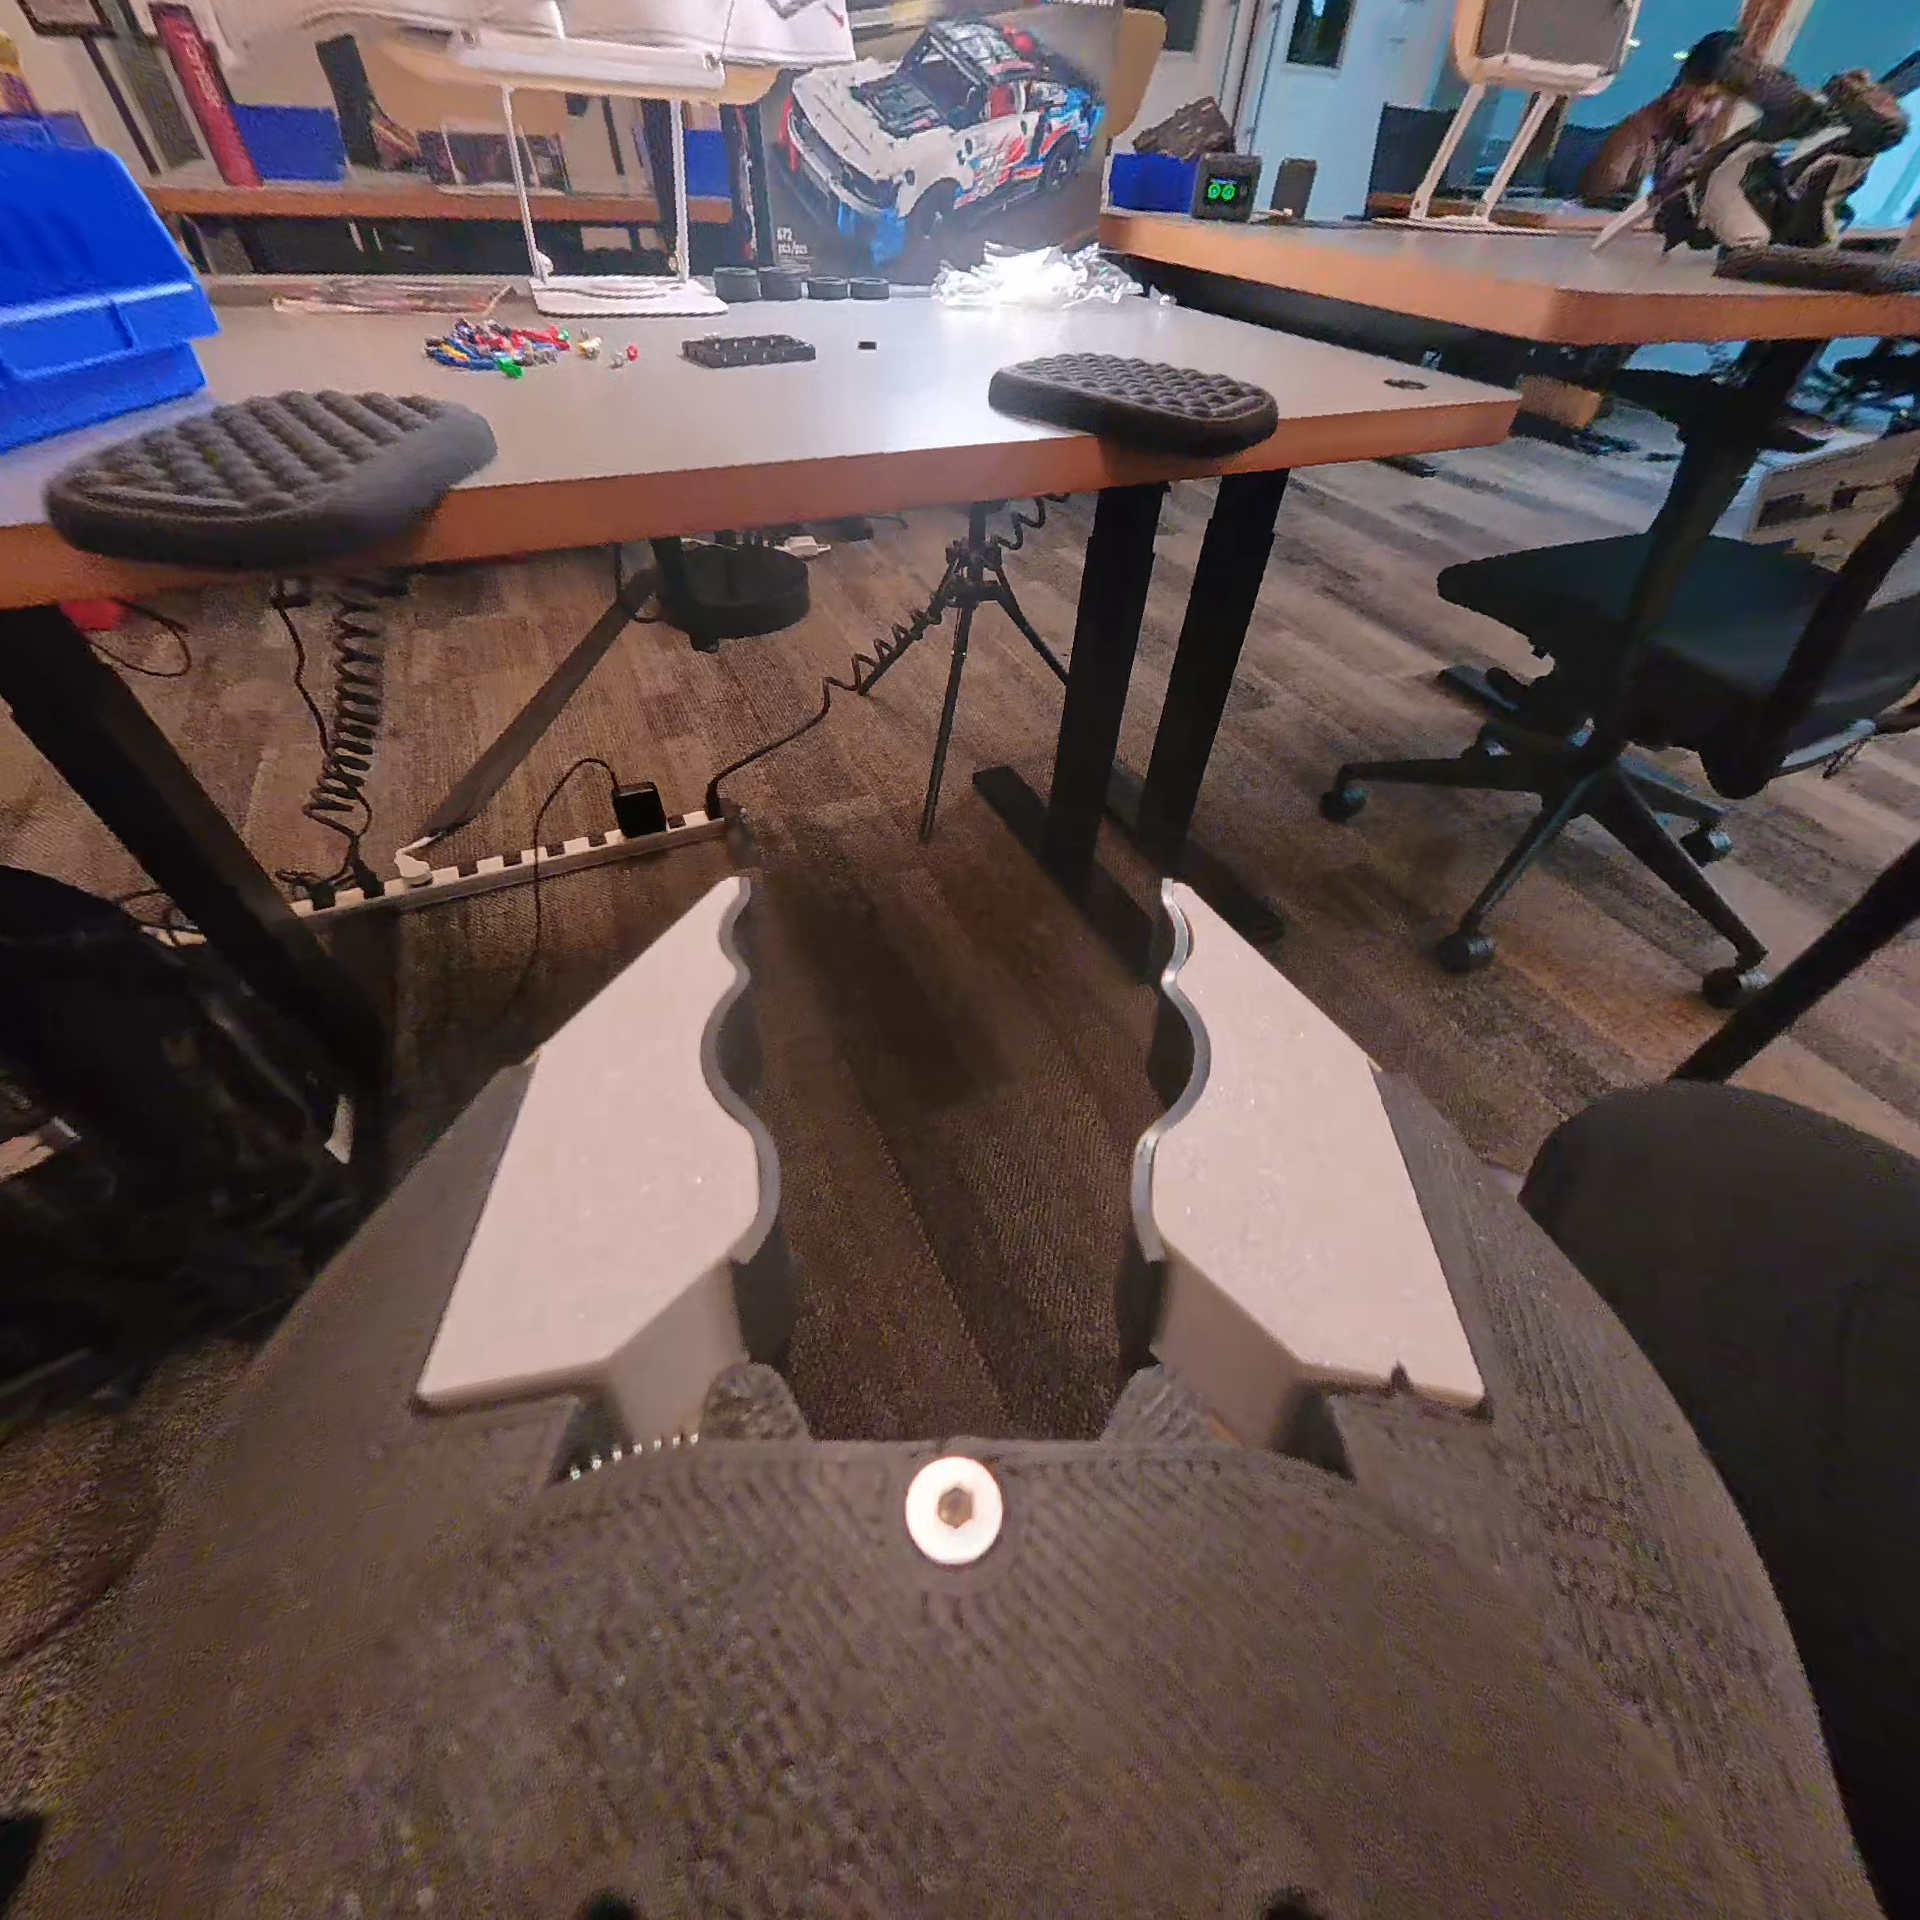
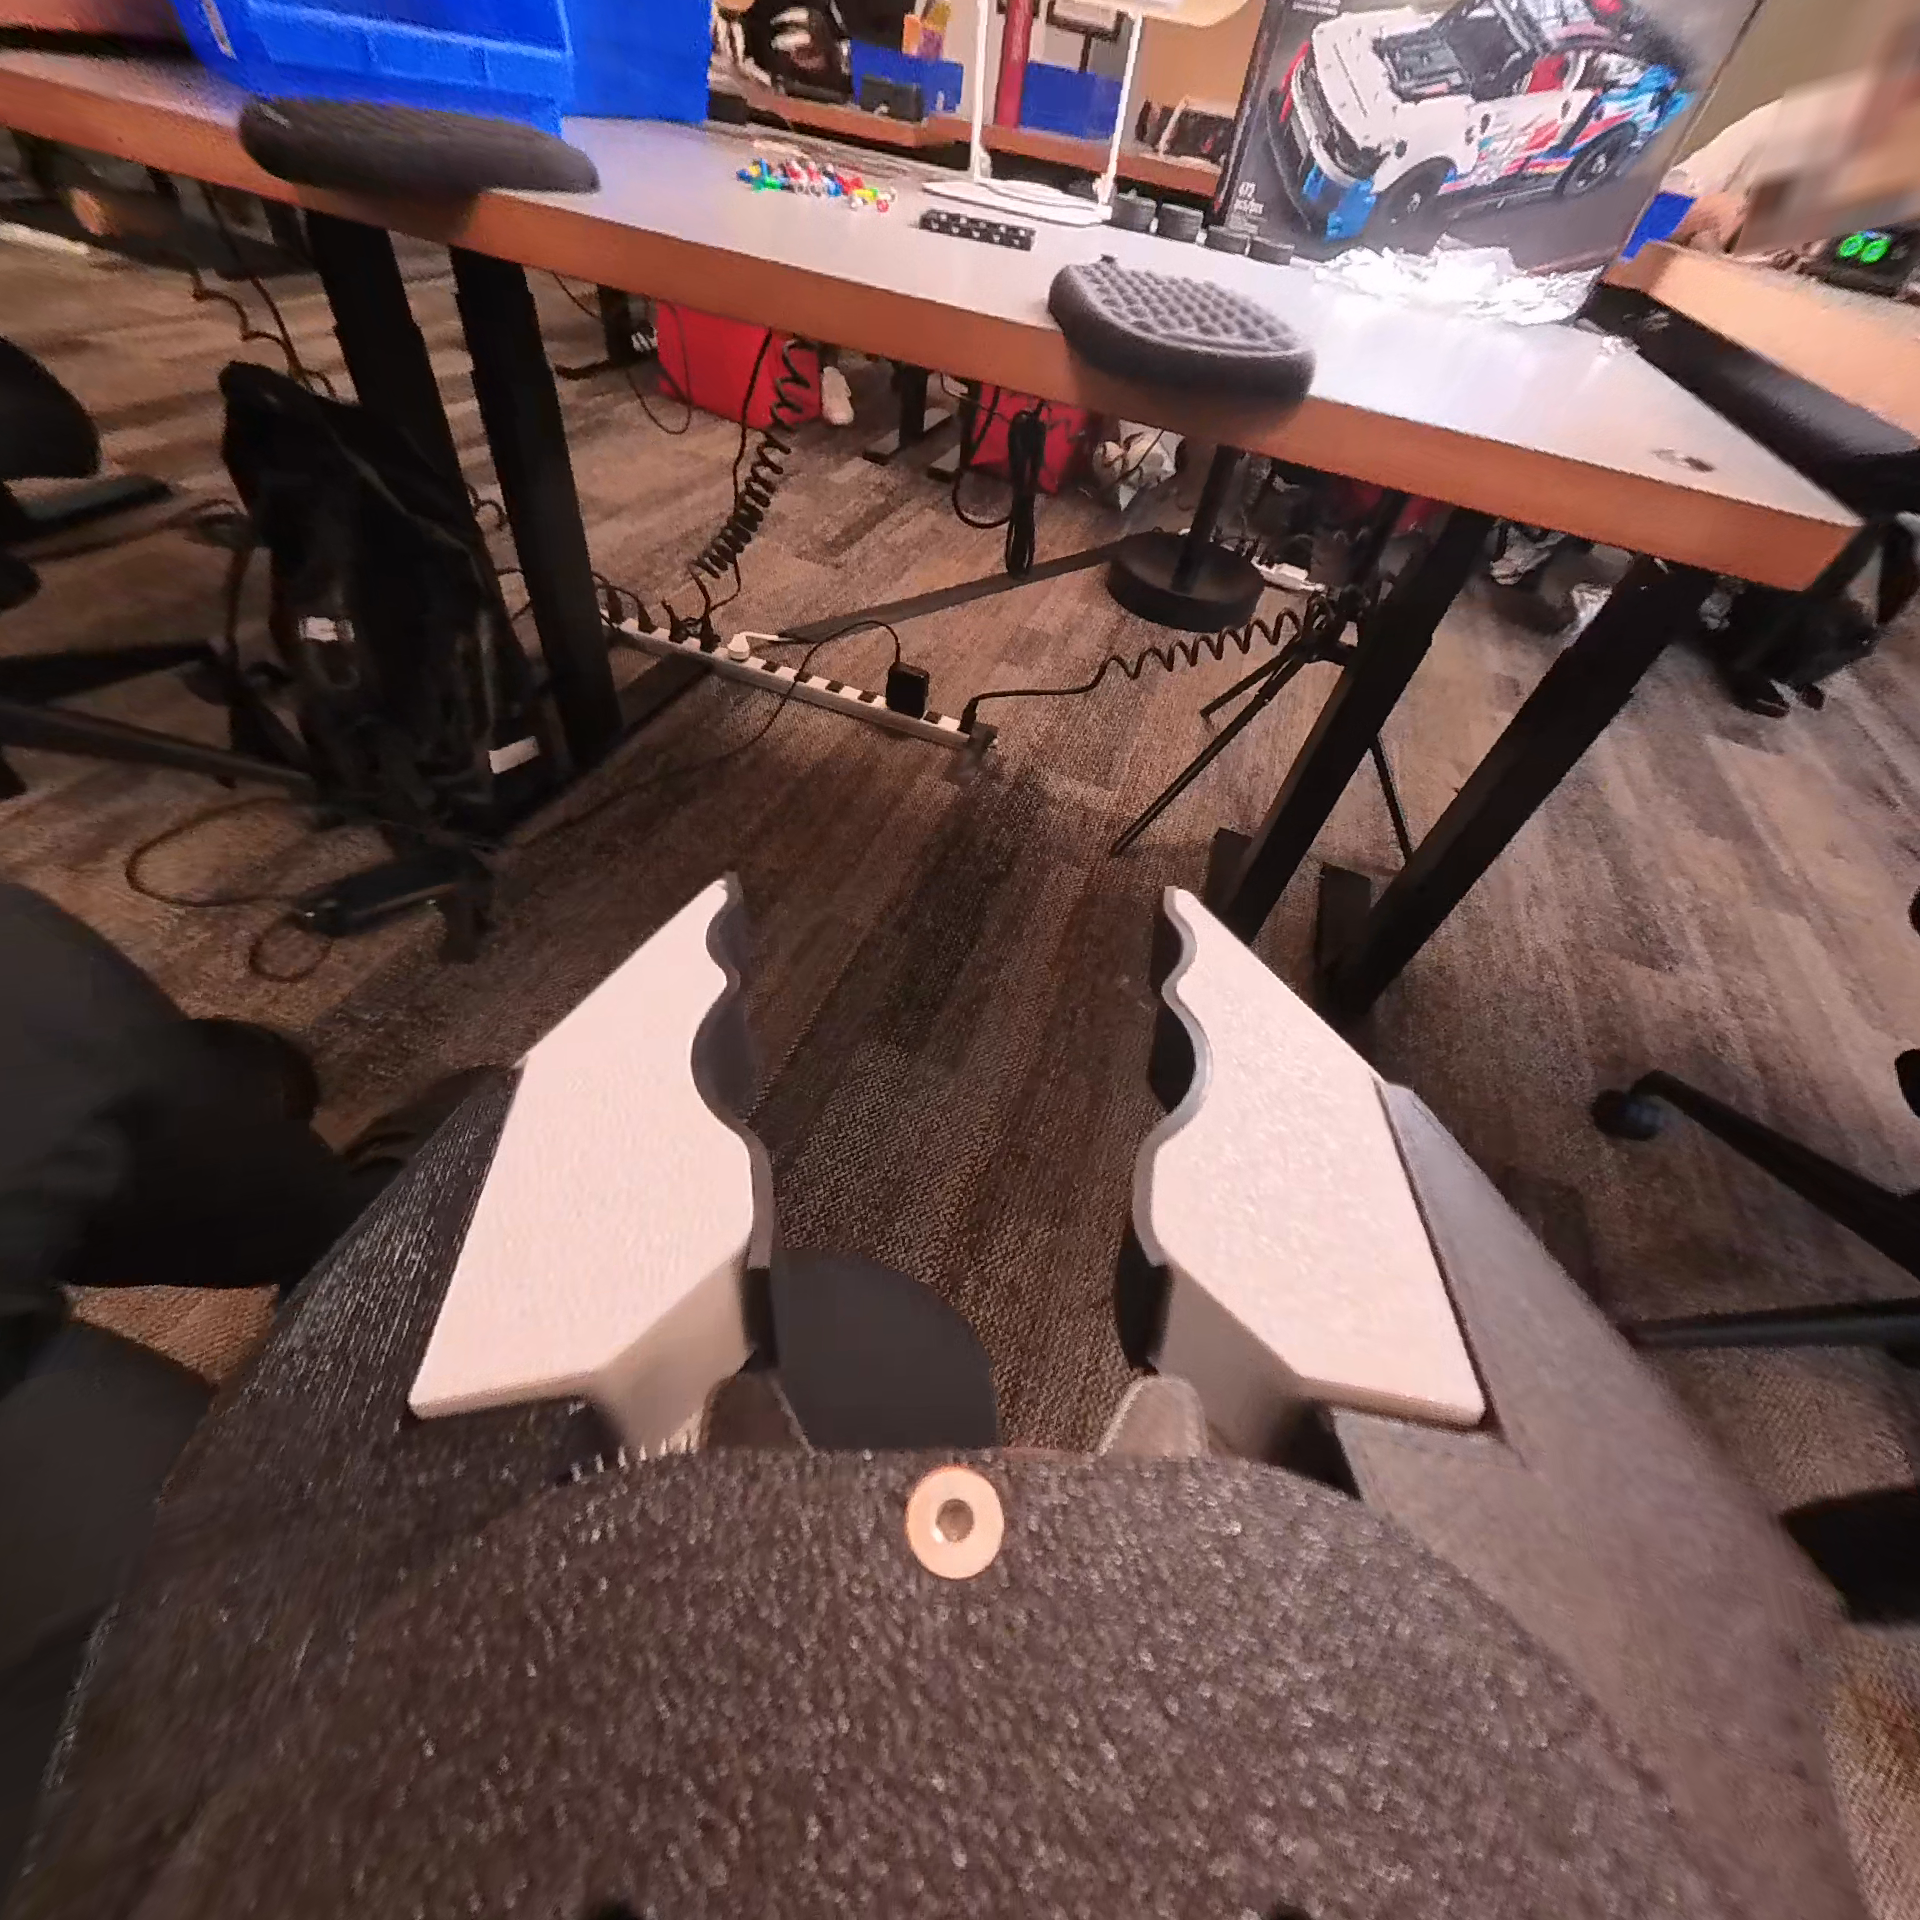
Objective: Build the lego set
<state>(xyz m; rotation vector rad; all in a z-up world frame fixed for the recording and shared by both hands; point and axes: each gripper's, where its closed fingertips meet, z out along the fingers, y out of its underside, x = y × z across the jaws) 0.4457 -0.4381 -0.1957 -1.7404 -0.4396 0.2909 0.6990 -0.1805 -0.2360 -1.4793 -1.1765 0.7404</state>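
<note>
Overhead, two black pads (image 1: pixel 272 473), four tyres (image 1: pixel 802 283), one box (image 1: pixel 940 135)

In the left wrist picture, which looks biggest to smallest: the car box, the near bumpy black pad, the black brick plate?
1. Car box, though it stands farthest back.
2. Near bumpy black pad; it looks almost as large, but it is much nearer the camera, so that is unsure.
3. Black brick plate, clearly smallest.
</note>
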